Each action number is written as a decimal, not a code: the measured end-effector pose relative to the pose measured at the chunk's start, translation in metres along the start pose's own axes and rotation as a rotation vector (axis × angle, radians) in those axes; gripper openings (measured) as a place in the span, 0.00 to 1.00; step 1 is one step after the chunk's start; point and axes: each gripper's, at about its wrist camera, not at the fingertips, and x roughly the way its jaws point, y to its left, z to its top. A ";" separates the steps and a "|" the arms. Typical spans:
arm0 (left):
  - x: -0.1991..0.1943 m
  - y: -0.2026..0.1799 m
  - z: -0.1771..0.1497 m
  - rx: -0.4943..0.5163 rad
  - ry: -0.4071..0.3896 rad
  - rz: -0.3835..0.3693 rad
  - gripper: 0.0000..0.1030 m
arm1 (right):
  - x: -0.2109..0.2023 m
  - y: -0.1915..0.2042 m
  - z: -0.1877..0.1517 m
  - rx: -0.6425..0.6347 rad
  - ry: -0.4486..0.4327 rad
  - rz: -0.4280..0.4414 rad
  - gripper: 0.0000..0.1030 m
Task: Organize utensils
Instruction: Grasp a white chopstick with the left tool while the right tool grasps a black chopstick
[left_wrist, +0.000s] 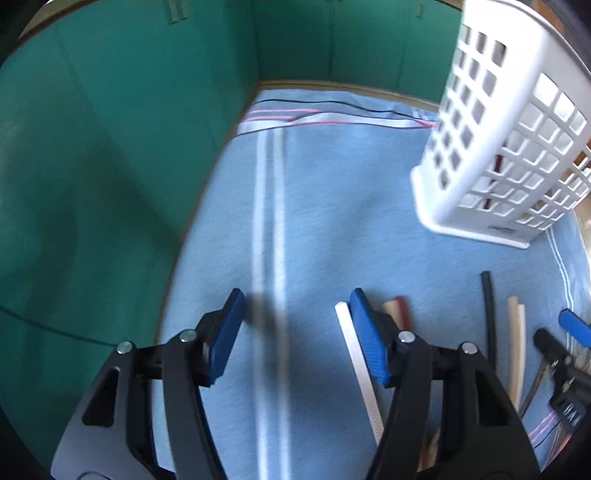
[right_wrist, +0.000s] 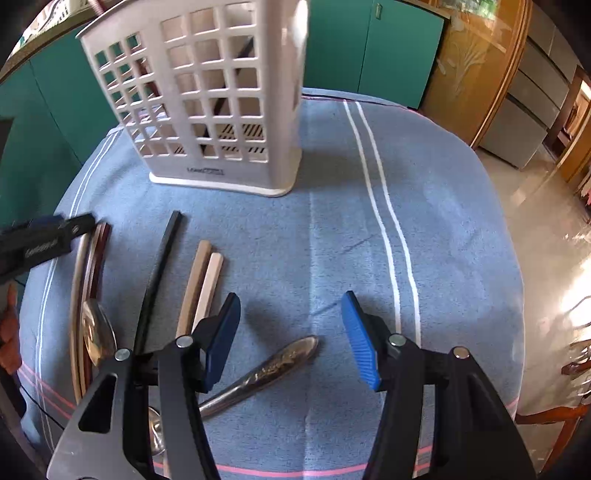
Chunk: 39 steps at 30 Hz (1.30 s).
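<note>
A white lattice utensil basket (left_wrist: 509, 122) stands upright on the blue cloth; it also shows in the right wrist view (right_wrist: 221, 99), with a dark stick inside. My left gripper (left_wrist: 295, 332) is open and empty above the cloth, with a white chopstick (left_wrist: 354, 362) beside its right finger. A black chopstick (left_wrist: 489, 314) and cream chopsticks (left_wrist: 517, 343) lie to the right. My right gripper (right_wrist: 291, 332) is open and empty just above a metal spoon handle (right_wrist: 269, 369). A black chopstick (right_wrist: 159, 280), cream chopsticks (right_wrist: 201, 284) and a second spoon (right_wrist: 98, 336) lie to its left.
A blue striped cloth (right_wrist: 332, 240) covers the round table. Green cabinet doors (left_wrist: 110, 147) stand close behind and left of the table. The table edge drops to a shiny floor (right_wrist: 546, 221) on the right. The left gripper's body (right_wrist: 40, 240) shows at the left edge.
</note>
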 end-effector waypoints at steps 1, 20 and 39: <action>-0.002 0.006 -0.002 -0.013 -0.004 0.012 0.58 | 0.000 -0.001 0.004 0.016 0.001 0.016 0.55; 0.002 0.015 -0.015 -0.034 -0.015 -0.025 0.63 | 0.016 0.019 0.020 -0.018 0.037 -0.065 0.56; -0.008 0.004 -0.016 -0.021 -0.003 -0.015 0.49 | 0.028 0.096 0.043 -0.089 0.016 -0.005 0.28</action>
